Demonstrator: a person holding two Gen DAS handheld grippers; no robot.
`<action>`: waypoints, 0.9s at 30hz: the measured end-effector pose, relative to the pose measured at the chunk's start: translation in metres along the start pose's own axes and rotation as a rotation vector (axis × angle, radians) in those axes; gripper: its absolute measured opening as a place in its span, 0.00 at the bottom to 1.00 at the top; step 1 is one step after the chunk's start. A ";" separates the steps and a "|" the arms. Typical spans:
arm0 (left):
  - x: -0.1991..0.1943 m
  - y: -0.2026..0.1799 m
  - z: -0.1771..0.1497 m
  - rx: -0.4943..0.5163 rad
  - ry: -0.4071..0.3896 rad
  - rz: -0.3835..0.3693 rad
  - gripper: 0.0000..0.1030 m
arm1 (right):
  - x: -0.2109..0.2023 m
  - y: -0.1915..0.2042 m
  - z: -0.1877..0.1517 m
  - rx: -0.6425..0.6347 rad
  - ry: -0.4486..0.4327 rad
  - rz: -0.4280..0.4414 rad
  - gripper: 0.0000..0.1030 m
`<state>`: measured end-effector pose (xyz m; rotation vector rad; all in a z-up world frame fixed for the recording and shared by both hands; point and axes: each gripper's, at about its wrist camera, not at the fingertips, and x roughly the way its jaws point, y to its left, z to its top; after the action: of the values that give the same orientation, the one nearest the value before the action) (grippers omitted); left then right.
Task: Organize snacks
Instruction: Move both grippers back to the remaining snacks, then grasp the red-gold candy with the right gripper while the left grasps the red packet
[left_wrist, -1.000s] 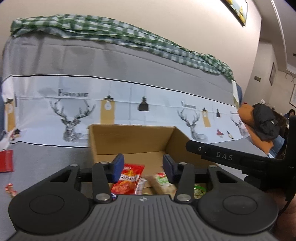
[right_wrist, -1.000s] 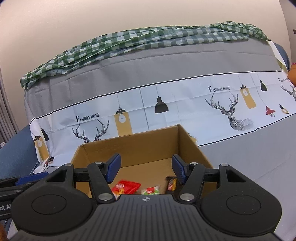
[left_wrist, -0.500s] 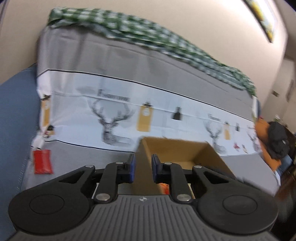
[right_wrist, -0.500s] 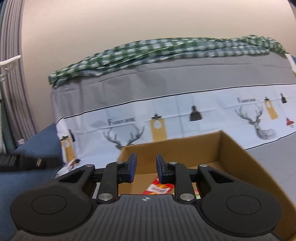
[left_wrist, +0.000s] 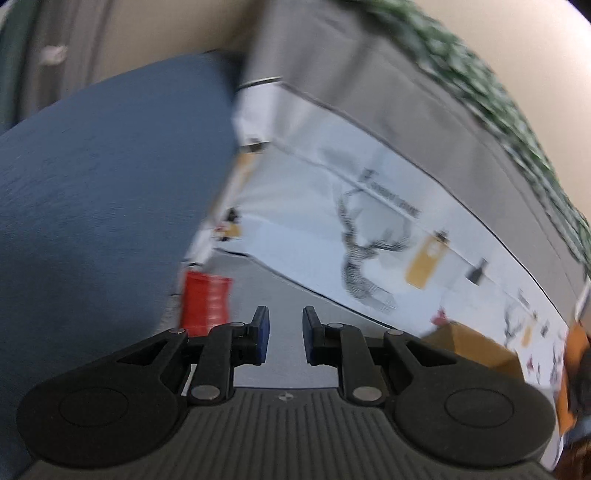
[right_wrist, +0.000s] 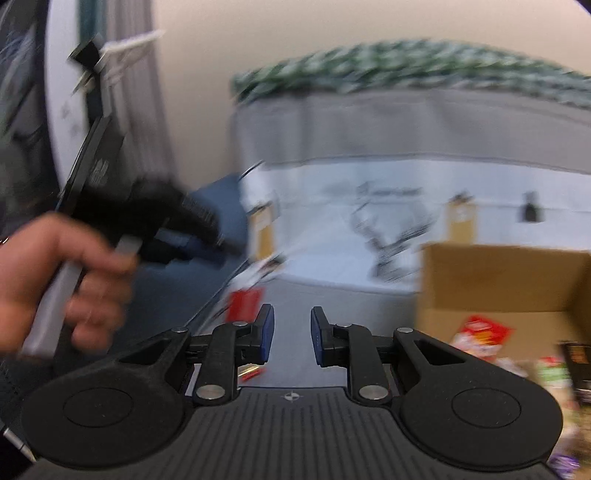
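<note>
L wrist view: left gripper (left_wrist: 284, 338) empty, jaws part open w/ narrow gap, tilted; red snack packet (left_wrist: 207, 297) lies on grey cover ahead-left, just beyond left finger, long axis pointing away. R wrist view: right gripper (right_wrist: 291, 338) empty, same gap; packet (right_wrist: 243, 304) ahead-left, cardboard box (right_wrist: 498, 280) w/ snacks to right; L looks nearer

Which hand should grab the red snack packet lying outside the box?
Probably left. The red packet sits just ahead of the left gripper, a bit to its left, fingers apart and empty. The right gripper sees it too, but is nearer the cardboard box.
</note>
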<state>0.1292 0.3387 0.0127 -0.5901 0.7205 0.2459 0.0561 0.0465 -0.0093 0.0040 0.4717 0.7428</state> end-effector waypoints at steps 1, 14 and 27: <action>0.001 0.004 0.001 -0.007 0.003 0.012 0.19 | 0.014 0.008 0.000 -0.014 0.038 0.026 0.22; 0.025 0.013 -0.002 0.002 0.013 0.087 0.21 | 0.170 0.048 -0.038 -0.172 0.272 -0.019 0.50; 0.099 -0.024 -0.040 0.232 0.005 0.339 0.55 | 0.141 0.015 -0.038 -0.021 0.259 -0.216 0.18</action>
<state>0.1898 0.2972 -0.0687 -0.2455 0.8393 0.4680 0.1206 0.1436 -0.0993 -0.1625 0.6997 0.5376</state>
